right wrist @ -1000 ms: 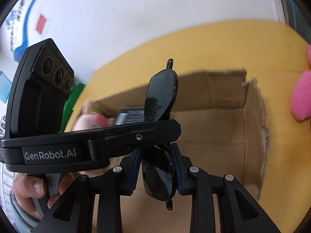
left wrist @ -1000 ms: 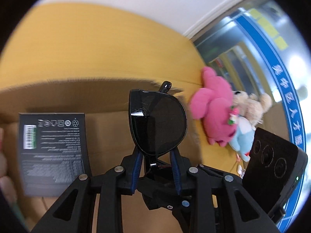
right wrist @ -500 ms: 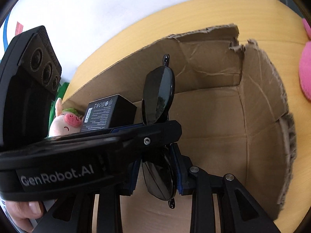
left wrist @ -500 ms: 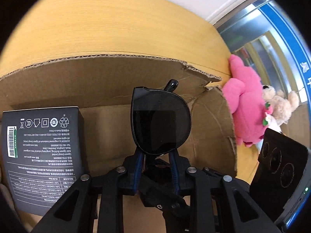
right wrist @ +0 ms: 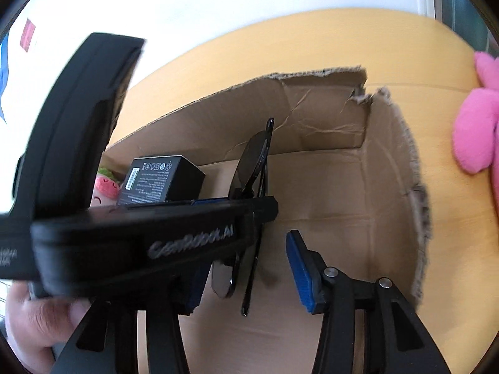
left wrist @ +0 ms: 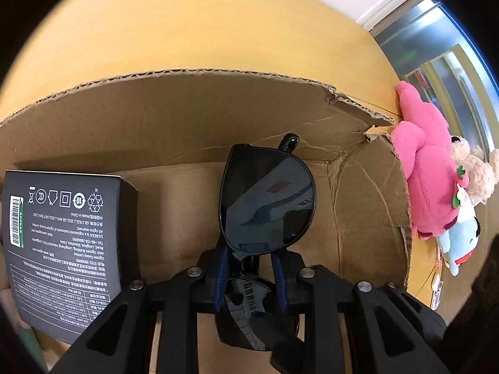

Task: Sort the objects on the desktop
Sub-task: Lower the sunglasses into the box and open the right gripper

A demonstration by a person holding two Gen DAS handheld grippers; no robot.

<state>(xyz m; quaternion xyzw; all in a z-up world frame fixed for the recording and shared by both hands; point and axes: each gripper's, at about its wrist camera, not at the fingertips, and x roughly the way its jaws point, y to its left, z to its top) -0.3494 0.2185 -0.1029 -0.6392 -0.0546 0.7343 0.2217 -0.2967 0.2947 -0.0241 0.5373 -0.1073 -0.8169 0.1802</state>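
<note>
You are holding the sunglasses in your left gripper, its blue pads pinched on the folded frame near the bridge, so one lens is standing up toward 12 o'clock and the other is hanging below the jaws toward 6. The long axis of the glasses is running almost straight up and down in the left wrist view, with a temple tip poking out at the top. They are hanging inside the cardboard box, above its floor and not touching it as far as the pictures show.

Your right gripper is sitting just beside the glasses with its jaws spread wide and gripping nothing; the lower lens is lying between its pads, closer to the left one. So the left gripper is the one carrying the load, and I judge the coming move to be a lowering toward the box floor and a release.

The black carton is resting at 9 o'clock from the glasses, near but apart. The box's back wall is at 12 o'clock and its torn side wall at 3, with bare cardboard floor between. Outside that wall, the pink plush toy is lying on the desk, well apart from the glasses.
</note>
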